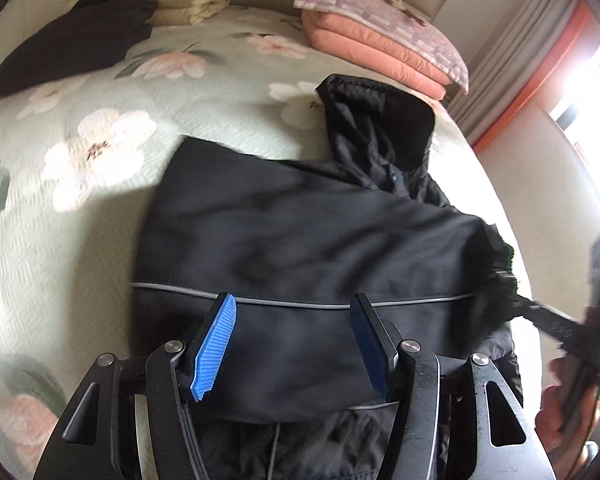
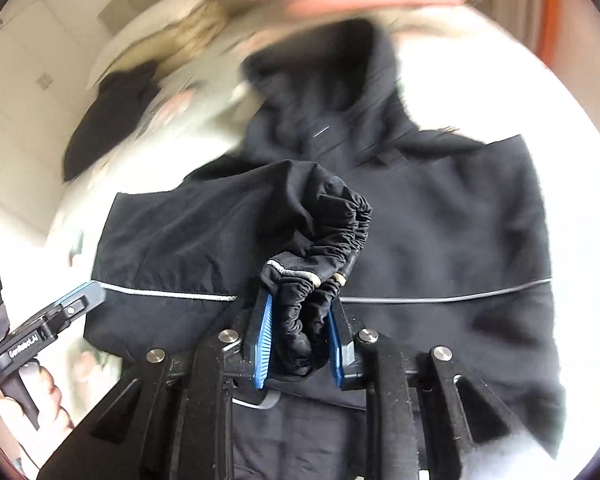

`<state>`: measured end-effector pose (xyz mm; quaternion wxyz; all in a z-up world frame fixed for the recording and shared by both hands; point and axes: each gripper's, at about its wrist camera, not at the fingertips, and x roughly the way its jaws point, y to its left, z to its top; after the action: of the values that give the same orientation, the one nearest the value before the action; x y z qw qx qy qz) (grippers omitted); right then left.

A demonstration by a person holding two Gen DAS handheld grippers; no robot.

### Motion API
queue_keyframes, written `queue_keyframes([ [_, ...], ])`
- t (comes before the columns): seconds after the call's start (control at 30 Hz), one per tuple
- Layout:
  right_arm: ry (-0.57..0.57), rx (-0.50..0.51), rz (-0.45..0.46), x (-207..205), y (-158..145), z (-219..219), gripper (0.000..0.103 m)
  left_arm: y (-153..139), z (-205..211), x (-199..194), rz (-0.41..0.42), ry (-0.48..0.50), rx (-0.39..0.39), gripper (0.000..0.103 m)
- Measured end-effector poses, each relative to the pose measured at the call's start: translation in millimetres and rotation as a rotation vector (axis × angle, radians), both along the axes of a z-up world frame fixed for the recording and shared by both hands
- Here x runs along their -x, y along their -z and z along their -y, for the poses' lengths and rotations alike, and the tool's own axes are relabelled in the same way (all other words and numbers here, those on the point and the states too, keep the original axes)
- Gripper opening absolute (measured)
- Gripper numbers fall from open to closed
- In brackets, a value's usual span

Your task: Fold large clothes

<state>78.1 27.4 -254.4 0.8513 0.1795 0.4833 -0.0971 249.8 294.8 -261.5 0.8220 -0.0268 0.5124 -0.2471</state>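
On the floral bed [image 1: 100,92], the black jacket [image 1: 300,232] lies spread while the right gripper [image 2: 300,336] clamps its bunched cuff [image 2: 332,240], probably to fold the sleeve across, and the left gripper [image 1: 292,336] hovers open.

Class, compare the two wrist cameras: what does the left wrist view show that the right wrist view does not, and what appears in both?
Only the left wrist view: the left gripper, open over the black jacket, and sharp floral bedding.
Only the right wrist view: the right gripper shut on the jacket's elastic cuff.
Both: the jacket, its grey piping and hood, and folded pink quilts.
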Motion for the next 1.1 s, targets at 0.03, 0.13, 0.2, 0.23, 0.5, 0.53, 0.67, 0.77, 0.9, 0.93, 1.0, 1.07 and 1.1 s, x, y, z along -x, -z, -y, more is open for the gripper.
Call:
queue_keyframes([
  [0.03, 0.025, 0.027, -0.001, 7, -6, 9, 0.026, -1, 5, 0, 0.002, 0.009, 0.002, 0.061],
  [0.13, 0.074, 0.097, -0.052, 24, -4, 39, 0.026, 10, 28, -2, -0.022, 0.053, -0.03, 0.061],
  [0.2, 0.094, 0.089, -0.129, 27, 21, 56, 0.026, 28, 48, -2, -0.035, 0.086, -0.076, 0.061],
  [0.23, 0.093, 0.083, -0.159, 27, 36, 61, 0.026, 40, 58, -1, -0.043, 0.098, -0.119, 0.061],
  [0.5, 0.099, 0.054, -0.223, 25, 89, 73, 0.027, 79, 89, 3, 0.002, 0.13, -0.321, 0.063],
  [0.53, 0.091, 0.051, -0.229, 29, 86, 76, 0.03, 75, 88, 3, -0.004, 0.129, -0.311, 0.064],
  [0.67, 0.062, 0.066, -0.215, 30, 53, 73, 0.038, 46, 78, 3, 0.005, 0.124, -0.237, 0.064],
  [0.77, 0.022, 0.095, -0.134, 27, 15, 59, 0.042, 24, 75, 5, 0.066, 0.111, -0.237, 0.064],
  [0.9, -0.071, 0.122, -0.046, -2, -8, 24, 0.054, 16, 78, 2, 0.111, 0.071, -0.305, 0.064],
  [0.93, -0.086, 0.133, -0.045, -15, -5, 15, 0.054, 20, 79, 2, 0.115, 0.063, -0.328, 0.064],
  [1.0, -0.12, 0.154, -0.06, -37, 8, 1, 0.054, 25, 81, -2, 0.108, 0.057, -0.345, 0.064],
  [1.07, -0.146, 0.151, -0.082, -57, 26, -9, 0.054, 32, 80, -4, 0.087, 0.049, -0.345, 0.064],
  [1.1, -0.152, 0.152, -0.097, -65, 35, -11, 0.054, 36, 81, -5, 0.083, 0.047, -0.344, 0.064],
])
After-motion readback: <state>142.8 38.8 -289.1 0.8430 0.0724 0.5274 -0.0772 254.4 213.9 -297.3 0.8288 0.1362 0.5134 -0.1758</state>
